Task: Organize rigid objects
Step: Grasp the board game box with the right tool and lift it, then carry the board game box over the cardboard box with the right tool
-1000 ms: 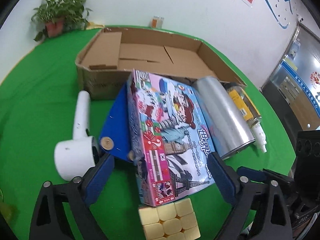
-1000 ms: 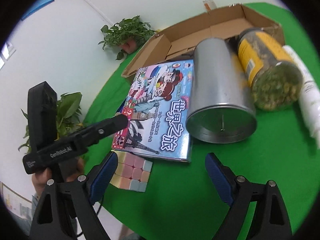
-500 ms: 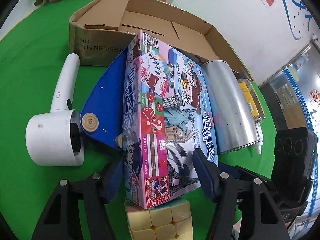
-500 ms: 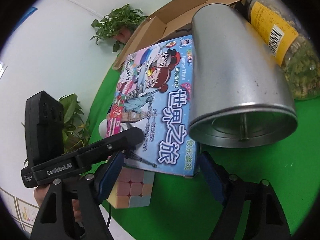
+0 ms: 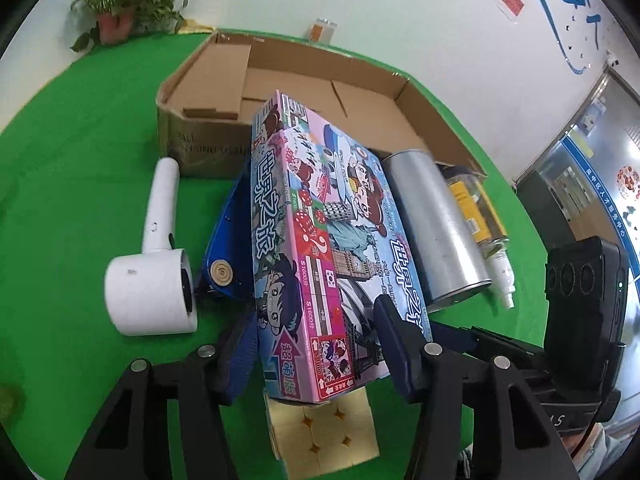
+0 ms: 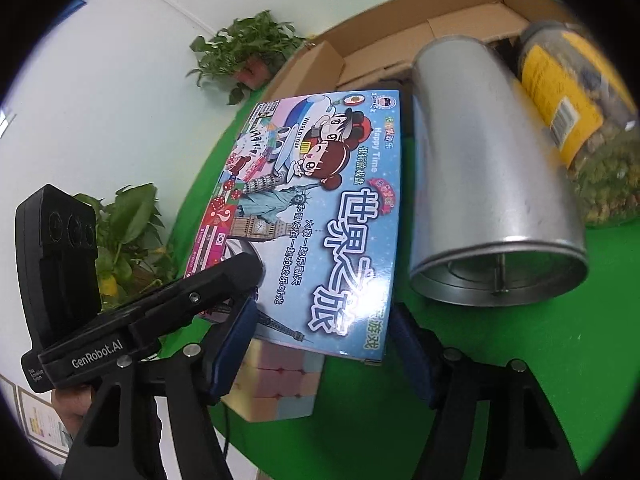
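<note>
At the near edge of the green desk (image 5: 60,168), my left gripper (image 5: 316,340) has gone from spread wide a second ago to clamped on the board game box (image 5: 320,240), whose near end now tilts up off the pastel cube (image 5: 324,436). My right gripper (image 6: 320,340) has slid in and brackets the same end, though I can't tell if it's actually pinching. So the box looks grabbed and ready to go into the cardboard box (image 5: 404,96) behind it, I'd say.

Game box (image 5: 320,240) lies between hair dryer (image 5: 152,276) (left) and tin (image 5: 434,226), before carton (image 5: 320,92).
</note>
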`<state>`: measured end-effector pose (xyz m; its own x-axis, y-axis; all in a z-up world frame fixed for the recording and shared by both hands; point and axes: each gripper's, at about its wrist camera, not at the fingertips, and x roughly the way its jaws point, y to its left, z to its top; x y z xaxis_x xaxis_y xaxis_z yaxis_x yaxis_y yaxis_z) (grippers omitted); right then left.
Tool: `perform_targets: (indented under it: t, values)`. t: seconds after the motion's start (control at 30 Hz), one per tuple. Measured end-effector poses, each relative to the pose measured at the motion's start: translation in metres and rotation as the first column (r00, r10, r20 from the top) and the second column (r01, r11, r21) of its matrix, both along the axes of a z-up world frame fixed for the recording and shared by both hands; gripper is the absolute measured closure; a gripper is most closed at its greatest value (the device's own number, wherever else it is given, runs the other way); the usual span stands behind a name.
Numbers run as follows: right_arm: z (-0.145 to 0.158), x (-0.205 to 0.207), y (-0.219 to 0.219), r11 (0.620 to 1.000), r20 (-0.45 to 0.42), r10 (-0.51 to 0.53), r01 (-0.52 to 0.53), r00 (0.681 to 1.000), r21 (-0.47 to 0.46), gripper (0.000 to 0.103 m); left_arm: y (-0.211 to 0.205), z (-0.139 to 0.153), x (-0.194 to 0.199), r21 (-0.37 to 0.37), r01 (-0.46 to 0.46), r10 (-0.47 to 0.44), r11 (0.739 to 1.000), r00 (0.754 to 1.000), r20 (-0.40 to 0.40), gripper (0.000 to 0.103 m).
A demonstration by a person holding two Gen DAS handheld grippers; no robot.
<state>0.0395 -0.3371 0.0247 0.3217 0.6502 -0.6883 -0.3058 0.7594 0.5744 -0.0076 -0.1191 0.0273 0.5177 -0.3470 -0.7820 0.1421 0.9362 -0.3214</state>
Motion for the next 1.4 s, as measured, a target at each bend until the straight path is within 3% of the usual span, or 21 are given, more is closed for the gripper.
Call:
perform_targets:
  t: [0.27,0.47,0.63,0.83,0.93,1.03,1.1,1.4]
  values:
    - [0.019,-0.031,-0.006,0.997,-0.006,0.074,-0.074,0.997,-0.027,0.035,0.011,0.021,-0.049,-0.052,-0.006,0.005,0.999,1.0,-0.022,0.051]
    - [0.019,-0.053,0.002,0.984,-0.071,0.149,-0.155,0.986,-0.086,0.035,0.026,0.006,-0.089,-0.119,-0.04,0.029,0.992,0.995,-0.096,0.051]
    - [0.025,-0.052,0.004,0.977,-0.06,0.168,-0.174,0.984,-0.12,0.035,0.036,-0.003,-0.092,-0.195,-0.066,0.044,0.979,0.993,-0.113,0.048]
    - [0.029,-0.044,-0.01,0.982,-0.076,0.18,-0.184,0.981,-0.046,0.035,0.047,0.0,-0.098,-0.167,-0.095,0.078,0.981,0.991,-0.108,0.04]
    - [0.019,-0.031,-0.007,0.984,-0.121,0.171,-0.177,0.978,-0.038,0.035,0.05,-0.003,-0.086,-0.174,-0.09,0.069,0.981,0.99,-0.124,0.03]
    - [0.018,-0.028,0.005,0.977,-0.102,0.192,-0.2,0.976,-0.078,0.036,0.052,-0.008,-0.073,-0.209,-0.098,0.068,0.973,0.987,-0.147,0.031]
    - [0.022,-0.032,0.014,0.968,-0.054,0.206,-0.212,0.977,-0.133,0.036,0.05,-0.007,-0.068,-0.222,-0.084,0.055,0.971,0.989,-0.137,0.041]
    - [0.024,-0.036,0.02,0.966,-0.036,0.197,-0.2,0.98,-0.162,0.036,0.031,0.013,-0.077,-0.068,-0.038,0.035,0.997,0.999,-0.038,0.042]
